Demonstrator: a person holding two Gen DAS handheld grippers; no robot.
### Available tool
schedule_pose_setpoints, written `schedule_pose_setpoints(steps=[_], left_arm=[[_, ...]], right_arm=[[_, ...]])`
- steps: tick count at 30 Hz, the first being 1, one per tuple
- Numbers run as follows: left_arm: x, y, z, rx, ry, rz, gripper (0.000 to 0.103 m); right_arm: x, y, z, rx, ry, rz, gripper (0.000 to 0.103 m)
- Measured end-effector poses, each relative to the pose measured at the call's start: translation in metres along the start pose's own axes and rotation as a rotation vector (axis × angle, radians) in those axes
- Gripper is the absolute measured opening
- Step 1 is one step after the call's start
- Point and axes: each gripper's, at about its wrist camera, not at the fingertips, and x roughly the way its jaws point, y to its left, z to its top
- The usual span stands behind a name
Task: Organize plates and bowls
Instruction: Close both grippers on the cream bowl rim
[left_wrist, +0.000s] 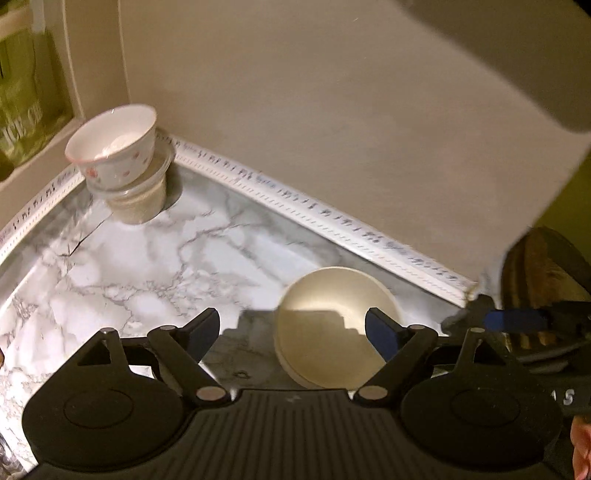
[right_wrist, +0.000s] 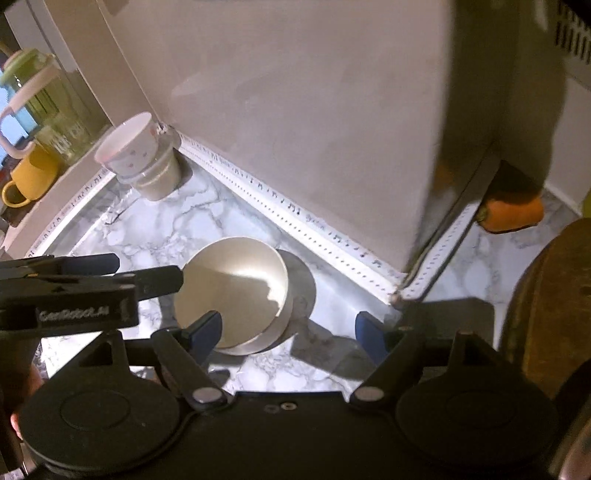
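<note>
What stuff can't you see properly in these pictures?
- Cream bowl: near rim hidden behind left gripper, left view.
- Clear cup under flowered bowl: contents too blurry, both views.
- Orange thing: top hidden by wall corner, right view.
- Yellow mug: inside too dark, right view.

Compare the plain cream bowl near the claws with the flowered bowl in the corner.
The cream bowl is plain, while the flowered bowl is white with small pink spots. The cream bowl sits directly on the marble counter; the flowered bowl is stacked on another container and tilted. The cream bowl lies close to the claws, the flowered bowl far back by the wall. Both look empty and open upward.
</note>
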Motion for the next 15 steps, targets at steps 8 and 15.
schedule_pose_setpoints(steps=[8,15], left_arm=[[0.037,0.014,-0.002,-0.055,0.063,0.018,0.086],[0.054,0.017,-0.004,-0.081,0.088,-0.019,0.085]], right_arm=[[0.038,0.001,0.005,0.031,0.066,0.019,0.067],[0.056,0.006,0.006,0.021,0.094,0.006,0.043]])
